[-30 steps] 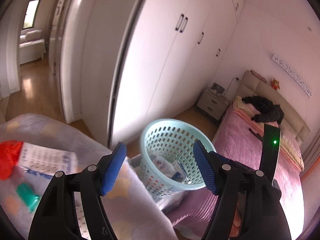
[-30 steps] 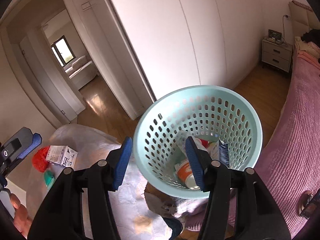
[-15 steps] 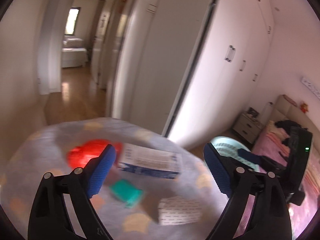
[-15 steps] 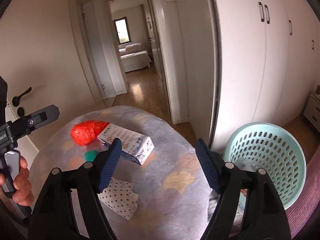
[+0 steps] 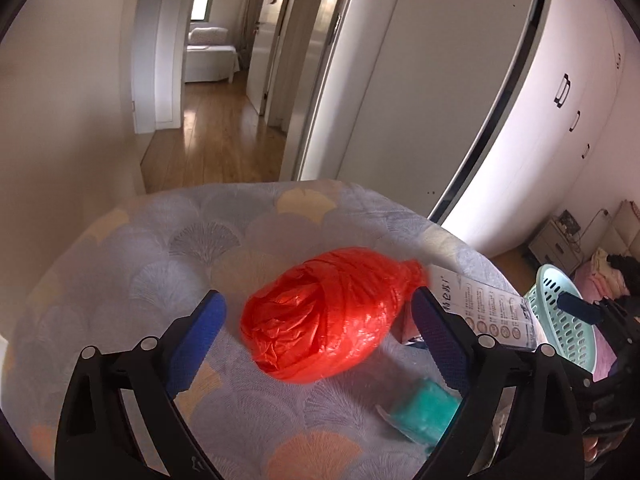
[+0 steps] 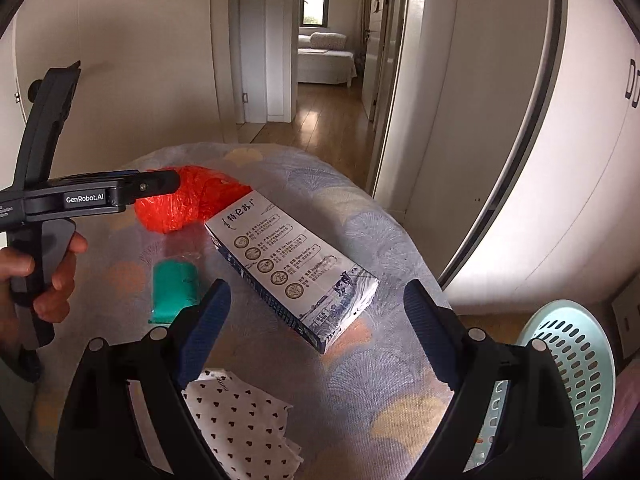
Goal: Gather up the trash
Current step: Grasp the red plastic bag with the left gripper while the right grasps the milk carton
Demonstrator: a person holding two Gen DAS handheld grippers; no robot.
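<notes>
A red plastic bag ball lies on the round patterned table. My left gripper is open with its fingers on either side of the bag, which lies between the tips. A white and blue milk carton lies flat beside the bag; my open, empty right gripper hovers over its near end. A green packet and a dotted white wrapper lie nearer. The mint basket stands at the right, below the table edge.
White wardrobe doors stand to the right of the table. An open doorway leads down a wooden-floored hall. A bedside cabinet and a pink bed show at the far right of the left wrist view.
Both grippers have swung from above the basket back over the table. The left one has come down around the red bag; the right one has come over the carton.
</notes>
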